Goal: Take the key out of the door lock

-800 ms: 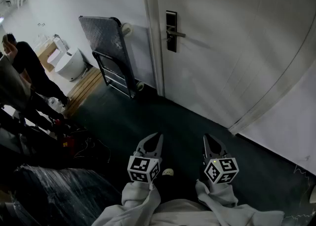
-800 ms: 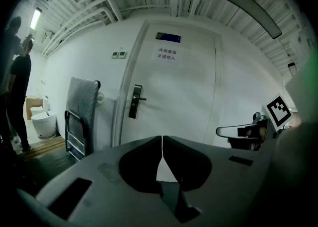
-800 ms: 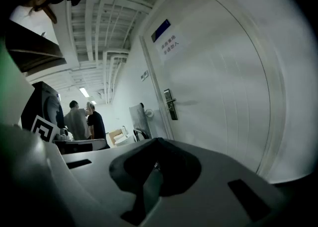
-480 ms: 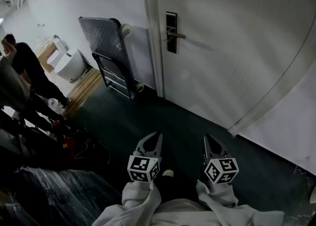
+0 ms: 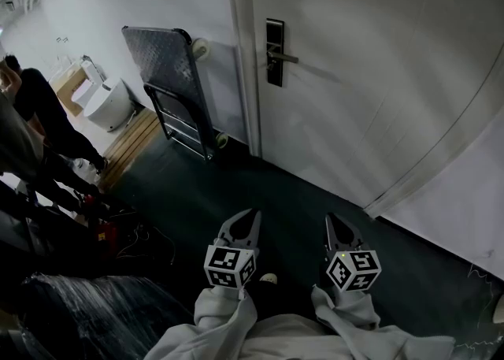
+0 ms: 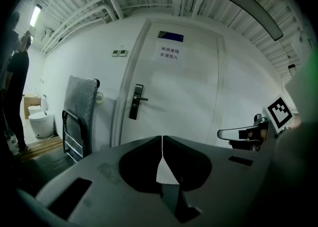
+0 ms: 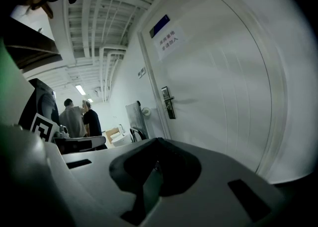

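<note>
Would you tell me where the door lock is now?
In the head view, the door lock is upper centre, at the left edge of the door, right of the folded trolley.

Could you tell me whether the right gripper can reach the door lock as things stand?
Probably not yet: the right gripper hangs low, well short of the door lock, though only open floor lies between them.

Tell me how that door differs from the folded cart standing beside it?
The door is white and smooth; the cart is dark grey and textured. The door is shut; the cart stands on end against the wall. The door carries a lock plate with a lever; the cart has small wheels. Both are upright along one wall.
</note>
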`<state>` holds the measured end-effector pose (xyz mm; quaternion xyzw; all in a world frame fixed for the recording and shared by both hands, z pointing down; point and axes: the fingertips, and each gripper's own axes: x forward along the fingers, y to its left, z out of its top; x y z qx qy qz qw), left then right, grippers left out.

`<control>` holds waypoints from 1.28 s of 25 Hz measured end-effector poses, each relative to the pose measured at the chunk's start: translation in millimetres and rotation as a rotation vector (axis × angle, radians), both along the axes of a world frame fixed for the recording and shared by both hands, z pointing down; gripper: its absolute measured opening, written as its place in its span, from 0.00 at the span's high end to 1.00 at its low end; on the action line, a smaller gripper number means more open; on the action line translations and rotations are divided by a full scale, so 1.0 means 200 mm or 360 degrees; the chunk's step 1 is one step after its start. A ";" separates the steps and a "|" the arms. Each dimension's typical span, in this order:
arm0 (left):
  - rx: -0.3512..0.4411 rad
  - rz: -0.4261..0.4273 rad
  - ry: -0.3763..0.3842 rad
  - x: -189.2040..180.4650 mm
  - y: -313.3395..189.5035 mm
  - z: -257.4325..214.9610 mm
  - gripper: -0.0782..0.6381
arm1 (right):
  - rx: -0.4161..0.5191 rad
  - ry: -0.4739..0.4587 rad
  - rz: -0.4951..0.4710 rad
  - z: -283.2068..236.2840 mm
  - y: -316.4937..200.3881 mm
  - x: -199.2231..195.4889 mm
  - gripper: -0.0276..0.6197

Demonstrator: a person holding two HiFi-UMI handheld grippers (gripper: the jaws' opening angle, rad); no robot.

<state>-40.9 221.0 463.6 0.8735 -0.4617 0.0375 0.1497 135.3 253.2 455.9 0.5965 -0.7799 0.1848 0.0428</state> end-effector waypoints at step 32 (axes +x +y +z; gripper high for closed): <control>-0.0041 0.0002 0.0028 -0.17 -0.29 0.10 0.87 | -0.0036 0.0017 -0.0019 0.07 -0.30 -0.19 0.88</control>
